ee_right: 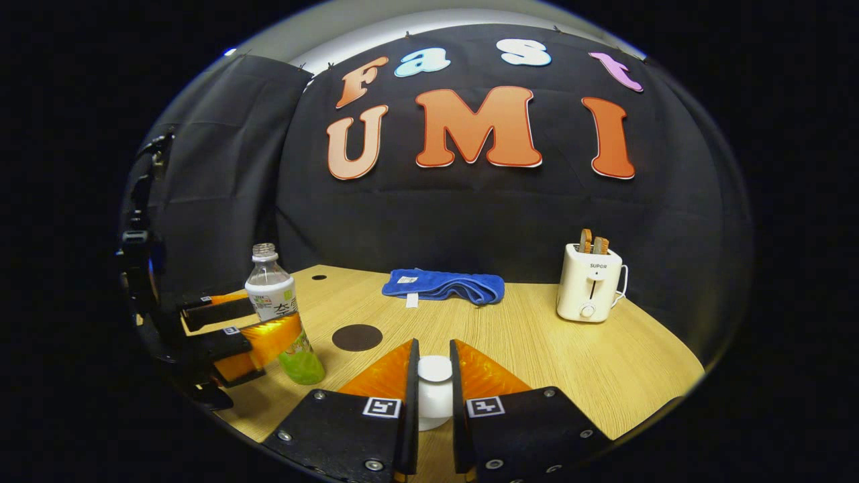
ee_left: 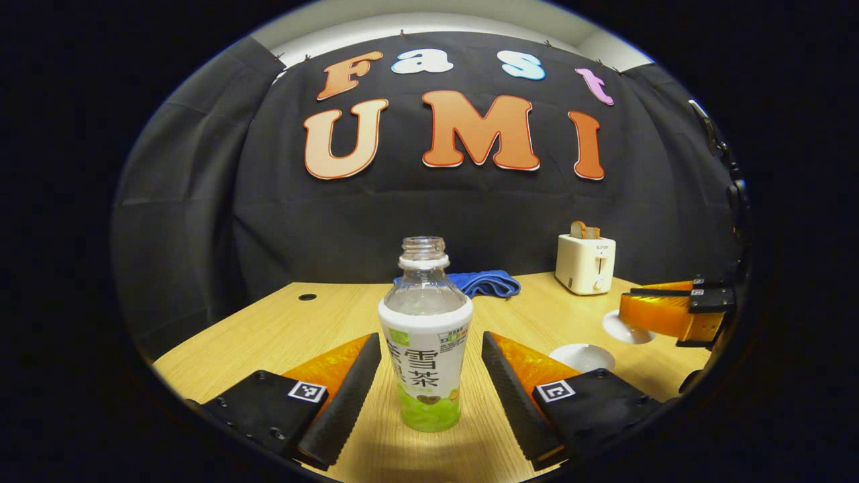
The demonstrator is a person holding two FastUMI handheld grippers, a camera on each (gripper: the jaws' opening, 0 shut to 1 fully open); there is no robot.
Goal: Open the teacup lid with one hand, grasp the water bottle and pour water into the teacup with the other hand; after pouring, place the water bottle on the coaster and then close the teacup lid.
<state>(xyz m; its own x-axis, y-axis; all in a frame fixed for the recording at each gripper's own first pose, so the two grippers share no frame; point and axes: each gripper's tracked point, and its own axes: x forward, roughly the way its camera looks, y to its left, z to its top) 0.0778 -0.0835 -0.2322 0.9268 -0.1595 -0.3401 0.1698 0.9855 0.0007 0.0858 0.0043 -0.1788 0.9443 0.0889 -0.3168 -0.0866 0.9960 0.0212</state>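
An uncapped water bottle with a white-and-green label stands upright on the wooden table. My left gripper is open, with one finger on each side of the bottle and a gap on both sides. In the right gripper view the bottle stands at the left with the left gripper around it. My right gripper is shut on the white knob of the teacup lid. In the left gripper view the right gripper holds the lid just right of the white teacup. A dark round coaster lies between bottle and lid.
A folded blue towel lies at the back of the table. A cream toaster with bread slices in it stands at the back right. A small dark hole sits in the tabletop at the back left.
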